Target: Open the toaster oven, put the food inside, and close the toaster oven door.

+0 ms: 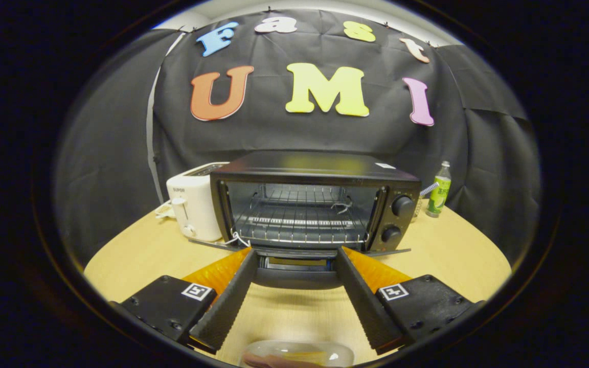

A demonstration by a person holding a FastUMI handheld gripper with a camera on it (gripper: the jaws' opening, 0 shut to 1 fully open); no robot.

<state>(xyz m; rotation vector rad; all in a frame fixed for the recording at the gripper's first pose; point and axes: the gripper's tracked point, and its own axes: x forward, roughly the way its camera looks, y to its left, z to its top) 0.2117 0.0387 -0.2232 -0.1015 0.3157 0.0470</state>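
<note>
Gripper view looks along the claw [294, 294] straight at the toaster oven [315, 204], which stands on the bench [136, 255] just ahead of the fingertips, square to the claw. Its door [297, 268] is already dropped flat toward the claw, lying low between the two fingers [228, 301] near their tips, its long edge running crosswise to them. Behind it the wire rack [299, 225] sits bare inside the cavity, so nothing has gone in yet.

The claw is spread wide, fingers well apart, and holds nothing; whether the tips brush the door's edge I cannot tell. The food [299, 353] appears to be the pale, rounded item lying on the bench on the near side of the claw, below and behind the fingers, partly cut off, so its exact kind is unclear. That is the relation the next move turns on, as I judge it: the food lies on the opposite side of the claw from the oven, so the claw would have to pull back and dip to reach it, then carry it forward over the lowered door.

A white toaster [195, 207] stands touching or just beside the oven's one flank; a bottle [438, 190] stands apart on the other.
</note>
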